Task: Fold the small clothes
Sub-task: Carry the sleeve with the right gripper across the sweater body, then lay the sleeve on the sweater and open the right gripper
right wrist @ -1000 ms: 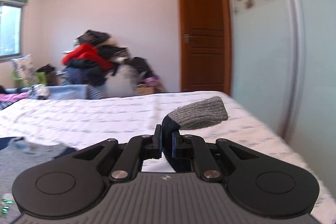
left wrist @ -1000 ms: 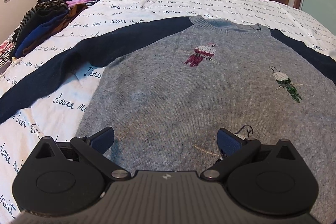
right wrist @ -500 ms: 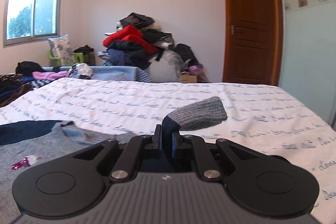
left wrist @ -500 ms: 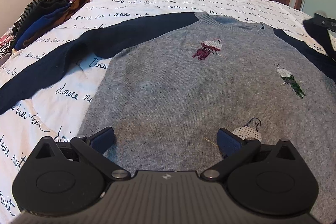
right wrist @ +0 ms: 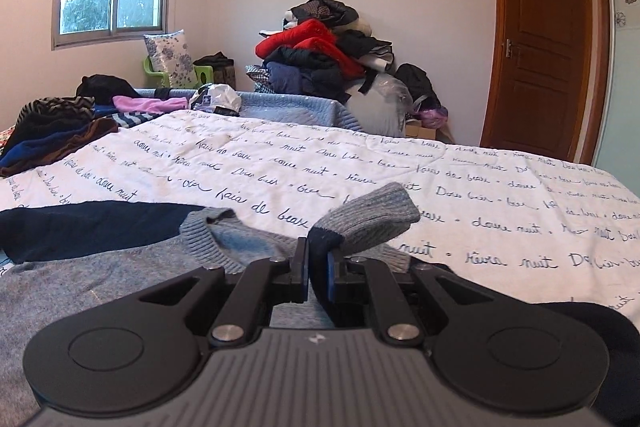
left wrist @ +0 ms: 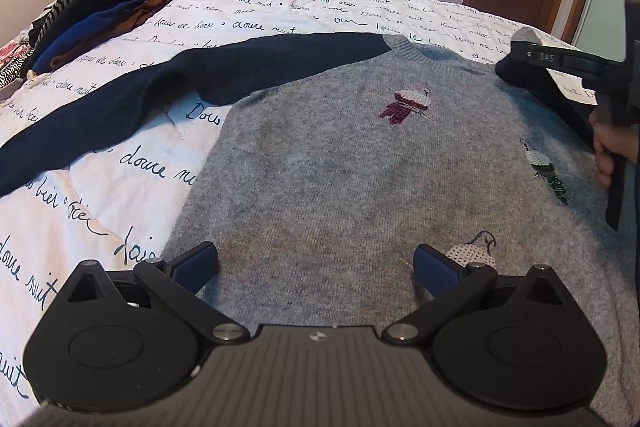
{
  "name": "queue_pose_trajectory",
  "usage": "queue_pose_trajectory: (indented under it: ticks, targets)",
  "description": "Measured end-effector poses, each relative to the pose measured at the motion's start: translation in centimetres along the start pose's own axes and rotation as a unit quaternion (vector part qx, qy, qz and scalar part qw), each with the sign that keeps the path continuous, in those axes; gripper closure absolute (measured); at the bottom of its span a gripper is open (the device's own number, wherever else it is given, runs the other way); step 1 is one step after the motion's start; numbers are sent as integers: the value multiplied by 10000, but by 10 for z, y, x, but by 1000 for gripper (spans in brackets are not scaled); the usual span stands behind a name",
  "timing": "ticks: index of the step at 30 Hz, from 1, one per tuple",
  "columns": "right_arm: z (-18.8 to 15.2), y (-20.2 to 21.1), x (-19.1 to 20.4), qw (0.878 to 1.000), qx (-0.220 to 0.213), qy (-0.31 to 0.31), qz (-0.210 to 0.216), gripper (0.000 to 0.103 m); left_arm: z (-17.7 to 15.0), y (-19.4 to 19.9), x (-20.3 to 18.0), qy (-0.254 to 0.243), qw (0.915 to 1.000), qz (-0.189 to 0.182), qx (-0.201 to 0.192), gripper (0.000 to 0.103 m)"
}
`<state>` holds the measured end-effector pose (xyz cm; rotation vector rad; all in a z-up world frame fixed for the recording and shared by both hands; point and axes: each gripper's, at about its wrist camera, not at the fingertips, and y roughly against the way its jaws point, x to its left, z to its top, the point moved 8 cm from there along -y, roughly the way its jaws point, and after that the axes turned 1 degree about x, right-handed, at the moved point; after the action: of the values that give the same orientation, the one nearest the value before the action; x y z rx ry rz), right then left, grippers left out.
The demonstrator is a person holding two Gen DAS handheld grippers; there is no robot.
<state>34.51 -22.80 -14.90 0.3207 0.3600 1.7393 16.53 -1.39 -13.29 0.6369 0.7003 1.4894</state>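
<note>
A grey sweater (left wrist: pixel 340 163) with navy sleeves and small bird motifs lies flat on the bed. Its left sleeve (left wrist: pixel 160 95) stretches out to the left. My left gripper (left wrist: pixel 316 263) hovers open over the sweater's lower part, nothing between its fingers. My right gripper (right wrist: pixel 318 267) is shut on the right sleeve, whose grey cuff (right wrist: pixel 372 219) sticks up past the fingertips. In the left wrist view the right gripper (left wrist: pixel 532 55) appears at the right edge, carrying the navy sleeve (left wrist: pixel 540 87) over the sweater's right shoulder, a hand (left wrist: pixel 612 151) below it.
The white bedspread (left wrist: pixel 100 187) with dark script covers the bed. Stacked clothes (left wrist: pixel 88 15) sit at its far left corner. A big clothes pile (right wrist: pixel 328 63) rises behind the bed. A wooden door (right wrist: pixel 548 39) stands at the back right.
My right gripper has swung left with the sleeve, from off the bed's right side to above the sweater's collar area, entering the left wrist view. The left gripper shifted slightly.
</note>
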Motion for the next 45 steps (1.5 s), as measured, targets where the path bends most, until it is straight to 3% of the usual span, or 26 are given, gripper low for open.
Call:
queue_pose_trajectory:
  ticks: [16,25,28,30,32,33,38,42,43,45]
  targets:
    - [1,-13,69,9972,49,518,537,94,4,6,21,146,9998,154,-49,0]
    - [-2,-18,132,9852,11,1559,708,94,4,7,32,275,9995,172,-49,0]
    - [-4,-16,137,9844,39,1622,676,94,4,11,37,271,9994,193,-98,0]
    - [-8,-9,136,9826,123,1703,729,89,3,12,43,310,9992,241,-114,0]
    - [-17,-3,133,9773,118,2049,517,66,3,10,49,440,9987,236,-75,0]
    - [-23,-2,132,9725,130,2295,378,63,3,9,51,529,9984,204,-58,0]
    - [-41,-10,137,9495,104,3135,30,63,2,6,54,868,9962,-46,85,0]
    - [-50,-20,152,9265,-16,3763,-76,64,2,6,52,815,9966,-53,95,0]
    - [-51,-22,155,9207,-54,3900,-137,67,2,7,52,787,9968,-41,90,0]
    - [-51,-29,158,9173,19,3979,-172,84,3,7,52,760,9971,-29,80,0]
